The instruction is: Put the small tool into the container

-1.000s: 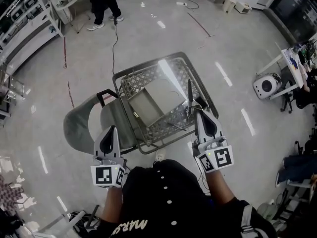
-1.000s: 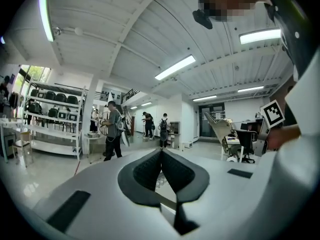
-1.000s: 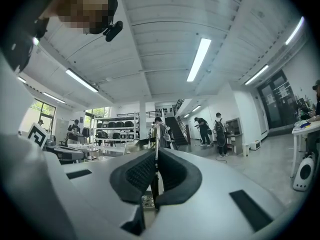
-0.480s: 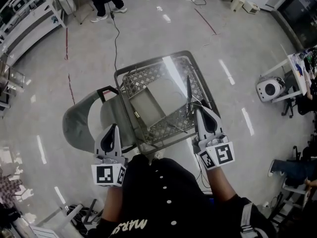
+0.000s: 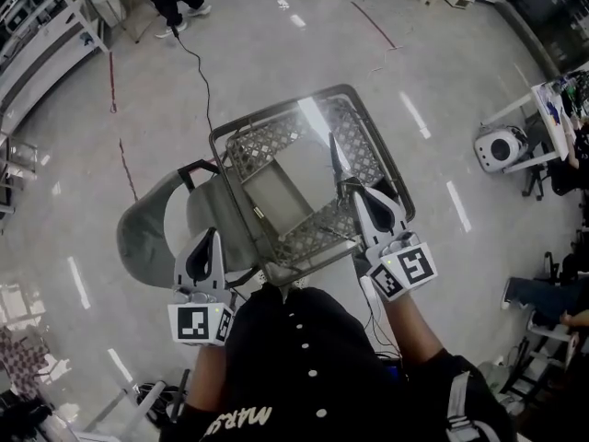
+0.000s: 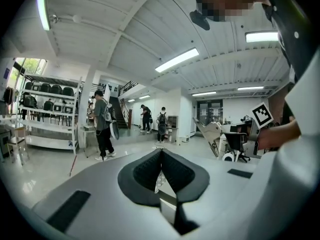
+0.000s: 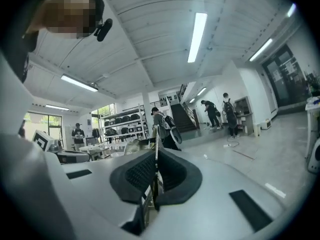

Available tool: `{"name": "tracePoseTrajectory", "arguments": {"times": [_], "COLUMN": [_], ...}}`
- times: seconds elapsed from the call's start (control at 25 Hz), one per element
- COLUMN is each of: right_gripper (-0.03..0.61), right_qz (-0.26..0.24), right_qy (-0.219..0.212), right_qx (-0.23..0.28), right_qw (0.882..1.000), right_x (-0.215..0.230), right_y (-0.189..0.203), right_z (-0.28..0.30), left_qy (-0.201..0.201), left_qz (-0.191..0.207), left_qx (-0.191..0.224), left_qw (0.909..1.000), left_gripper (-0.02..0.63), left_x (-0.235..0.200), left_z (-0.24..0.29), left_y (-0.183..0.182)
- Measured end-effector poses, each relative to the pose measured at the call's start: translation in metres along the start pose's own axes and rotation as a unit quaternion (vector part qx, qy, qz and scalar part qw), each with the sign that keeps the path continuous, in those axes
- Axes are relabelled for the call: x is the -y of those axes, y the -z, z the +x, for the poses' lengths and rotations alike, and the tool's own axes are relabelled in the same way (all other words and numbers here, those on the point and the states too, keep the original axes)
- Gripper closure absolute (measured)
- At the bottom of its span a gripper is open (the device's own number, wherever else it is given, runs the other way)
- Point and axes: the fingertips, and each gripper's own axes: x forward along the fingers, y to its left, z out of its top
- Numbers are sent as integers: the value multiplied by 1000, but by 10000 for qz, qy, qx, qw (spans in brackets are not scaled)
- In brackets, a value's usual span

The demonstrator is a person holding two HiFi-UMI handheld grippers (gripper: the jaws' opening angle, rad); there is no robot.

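Head view, from the left: a grey chair (image 5: 147,233) stands on the pale floor (image 5: 83,164), touching the left side of the wire container (image 5: 262,147), a mesh basket with a metal rim. The left tongs (image 5: 212,238) sit at the chair's near edge, just beside the container's near-left corner, with their marker cube (image 5: 201,325) toward the person's dark shirt (image 5: 304,366).

Left gripper view has the left tongs (image 6: 161,151) pressed together with nothing between the pads.

Over the right side of the container, the small tool (image 5: 338,159) shows as a thin dark sliver pointing away from the person, its far end above the mesh wall. It is outside the container, held by the right tongs (image 5: 354,194) at the container's near-right corner.

Right gripper view confirms this: the right tongs (image 7: 155,156) are clamped on the small tool (image 7: 157,139), whose slim metal shaft sticks out past the pads.

Further right on the floor, well apart from the container, sits a round white machine (image 5: 497,145).
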Motion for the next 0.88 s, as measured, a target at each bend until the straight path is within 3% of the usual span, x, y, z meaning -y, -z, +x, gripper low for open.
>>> {"name": "tracePoseTrajectory", "arguments": {"times": [0.4, 0.6, 0.88], "right_gripper": [563, 563, 563], "right_qz": [851, 1639, 1940], "right_qy": [-306, -544, -614], "right_qx": [-1217, -1905, -2734], "right_qw": [9884, 9664, 9401], "right_x": [13, 11, 11], "right_y": [109, 191, 293], "right_z": [66, 101, 131], "left_qy": [135, 186, 338], "left_qz": [-277, -480, -779], "left_qx": [-568, -882, -1109], "left_qw": [9979, 9948, 9902], "left_gripper": [588, 588, 588], "left_x": [-3, -4, 4], "left_z": [7, 13, 17], "left_y": [40, 74, 108]}}
